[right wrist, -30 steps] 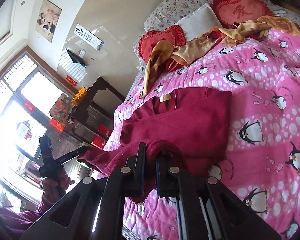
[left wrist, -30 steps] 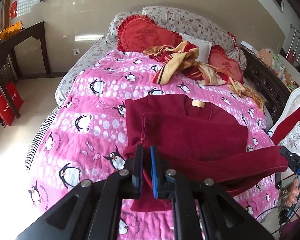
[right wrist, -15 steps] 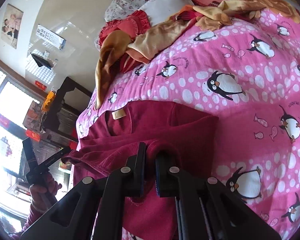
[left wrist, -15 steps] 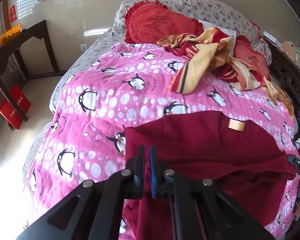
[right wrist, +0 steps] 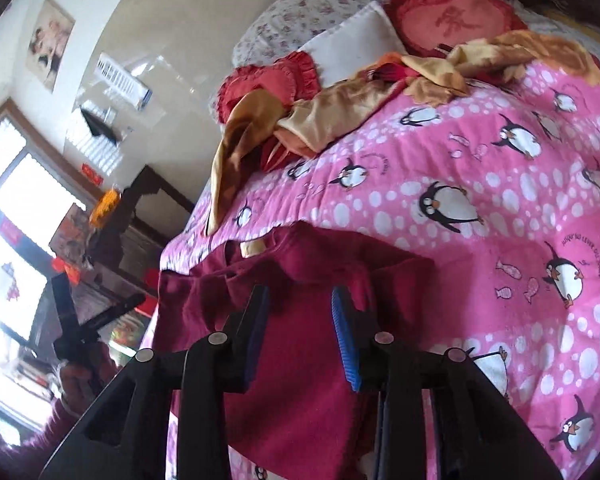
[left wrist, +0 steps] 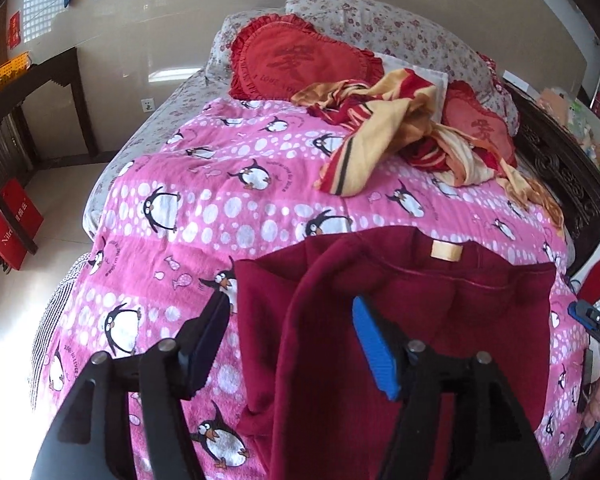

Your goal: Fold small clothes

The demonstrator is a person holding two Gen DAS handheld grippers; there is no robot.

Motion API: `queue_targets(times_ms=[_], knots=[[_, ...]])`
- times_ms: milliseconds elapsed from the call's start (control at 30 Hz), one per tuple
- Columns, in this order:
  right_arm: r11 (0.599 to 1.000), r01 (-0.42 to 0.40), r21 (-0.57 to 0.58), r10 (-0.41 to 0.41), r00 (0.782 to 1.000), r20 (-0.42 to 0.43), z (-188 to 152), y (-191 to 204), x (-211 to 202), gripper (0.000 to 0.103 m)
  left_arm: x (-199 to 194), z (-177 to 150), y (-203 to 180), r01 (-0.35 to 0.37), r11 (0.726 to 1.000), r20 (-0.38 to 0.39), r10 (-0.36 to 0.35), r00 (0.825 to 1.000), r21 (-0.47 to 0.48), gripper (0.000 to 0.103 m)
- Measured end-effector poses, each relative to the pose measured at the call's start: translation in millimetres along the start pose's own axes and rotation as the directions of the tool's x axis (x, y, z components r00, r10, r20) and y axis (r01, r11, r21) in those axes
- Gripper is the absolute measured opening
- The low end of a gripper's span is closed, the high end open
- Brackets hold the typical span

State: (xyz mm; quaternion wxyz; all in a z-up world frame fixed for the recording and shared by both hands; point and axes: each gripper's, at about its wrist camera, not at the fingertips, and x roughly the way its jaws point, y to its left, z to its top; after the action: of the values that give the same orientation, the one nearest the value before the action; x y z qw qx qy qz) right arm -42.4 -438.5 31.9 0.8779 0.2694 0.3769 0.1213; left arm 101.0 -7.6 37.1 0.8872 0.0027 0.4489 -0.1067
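Crimson fleece fills the lower middle of both my views: the dark red fleece top (left wrist: 400, 320) lies on the pink penguin-print quilt (left wrist: 204, 208), its tan neck label (left wrist: 446, 250) facing up near the far edge, so the collar points toward the pillows. Starting at the left, my left gripper (left wrist: 288, 332) stands spread wide, one black finger over the quilt just beside the garment's left edge and the blue-padded finger (left wrist: 374, 346) over the cloth; nothing is pinched between them. A thick fold of fleece runs from near the collar down between the fingers, which I judge to be a side or sleeve laid inward across the body so the piece narrows. Moving right, my right gripper (right wrist: 300, 320) is likewise parted, both fingers hovering over the red cloth near its far right corner, holding nothing; from the left view only its tip shows at the right border. Both tools sit low and close to the garment, I think because the fold has been set down and the cloth needs to rest flat. Farther back, a crumpled yellow-and-red striped cloth (left wrist: 384, 140) sprawls against the red heart-shaped ruffled cushion (left wrist: 300, 60), well apart from my work. I reckon a further fold is yet to do, bottom hem toward collar.
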Motion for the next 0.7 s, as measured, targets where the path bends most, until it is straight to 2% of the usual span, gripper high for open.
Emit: queue_targets(times_ms=[133, 333, 400, 433, 567, 700], knots=[[0.988, 0.062, -0.139, -0.069, 0.997, -0.045, 0.8, 27.3, 35.8, 0.018, 36.6, -2.3, -17.4, -0.031, 0.999, -0.077, 0.033, 0.996, 0.027, 0.070], [0.970, 0.199, -0.138, -0.204, 0.979, -0.022, 24.8, 10.4, 90.4, 0.018, 95.4, 8.1, -4.9, -0.089, 0.996, -0.153, 0.083, 0.985, -0.031, 0.071], [0.968, 0.223, -0.116, -0.231, 0.972, -0.053, 30.1, -1.4, 107.6, 0.012, 104.2, 9.1, -1.6, -0.087, 0.995, -0.160, 0.080, 0.984, -0.038, 0.072], [0.968, 0.226, -0.104, -0.233, 0.971, -0.055, 30.8, -5.4, 111.7, 0.009, 104.1, 9.5, -2.0, -0.086, 0.996, -0.154, 0.081, 0.985, -0.030, 0.072], [0.976, 0.200, -0.081, -0.205, 0.977, -0.059, 29.3, -4.0, 98.0, 0.009, 85.8, 6.9, 0.9, -0.050, 0.999, -0.148, 0.051, 0.988, 0.010, 0.072], [0.992, 0.122, -0.040, -0.125, 0.989, -0.077, 7.1, -2.9, 51.7, 0.017, 42.4, -9.3, 17.5, 0.039, 0.999, -0.145, -0.037, 0.989, 0.016, 0.072]])
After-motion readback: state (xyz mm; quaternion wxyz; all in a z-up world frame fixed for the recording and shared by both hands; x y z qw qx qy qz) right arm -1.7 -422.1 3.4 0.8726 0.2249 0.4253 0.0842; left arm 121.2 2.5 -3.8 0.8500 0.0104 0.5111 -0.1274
